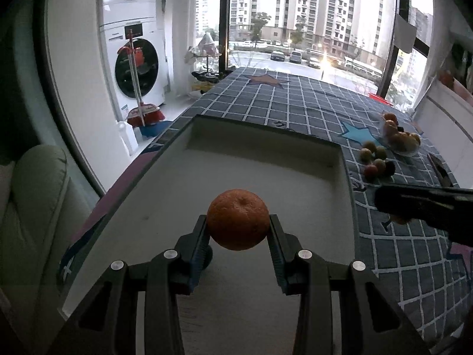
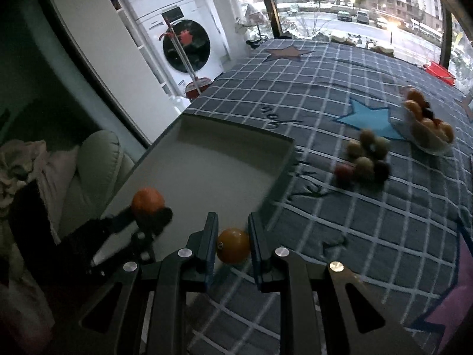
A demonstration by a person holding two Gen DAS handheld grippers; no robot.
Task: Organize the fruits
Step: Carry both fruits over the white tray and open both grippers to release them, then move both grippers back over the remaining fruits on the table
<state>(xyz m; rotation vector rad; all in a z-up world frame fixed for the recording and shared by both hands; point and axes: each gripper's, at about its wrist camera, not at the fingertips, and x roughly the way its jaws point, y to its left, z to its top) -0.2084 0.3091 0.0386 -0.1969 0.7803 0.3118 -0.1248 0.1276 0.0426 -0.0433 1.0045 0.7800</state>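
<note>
Fruits are lying in three places on a table under a grey checked cloth point(image 2: 295, 94) with star patches: a loose cluster of small round fruits point(image 2: 365, 156) is sitting on the cloth, a white bowl point(image 2: 428, 145) heaped with orange fruit is standing just beyond it, and a shallow grey tray point(image 1: 266, 153) is taking up the near left part of the table.

The left gripper point(image 1: 238, 230) is pinching a dimpled orange point(image 1: 238, 219) between its blue pads, holding it over the tray floor. The right gripper point(image 2: 233, 244) is squeezing a smaller, smooth orange fruit point(image 2: 233, 245) between its narrowly set fingers, over the cloth by the tray's near corner.

Behind the table, stacked front-loading washing machines point(image 1: 136, 68) are standing against the wall with a red broom point(image 1: 145, 112) leaning on them, and tall windows are showing apartment blocks and parked cars.

The left wrist view is showing the tray's full length and the right gripper only as a dark blurred shape at its right edge. The right wrist view is showing the left gripper from the side, a pale cushioned seat point(image 2: 97, 159) with heaped clothing, and embroidered lettering on the cloth.
</note>
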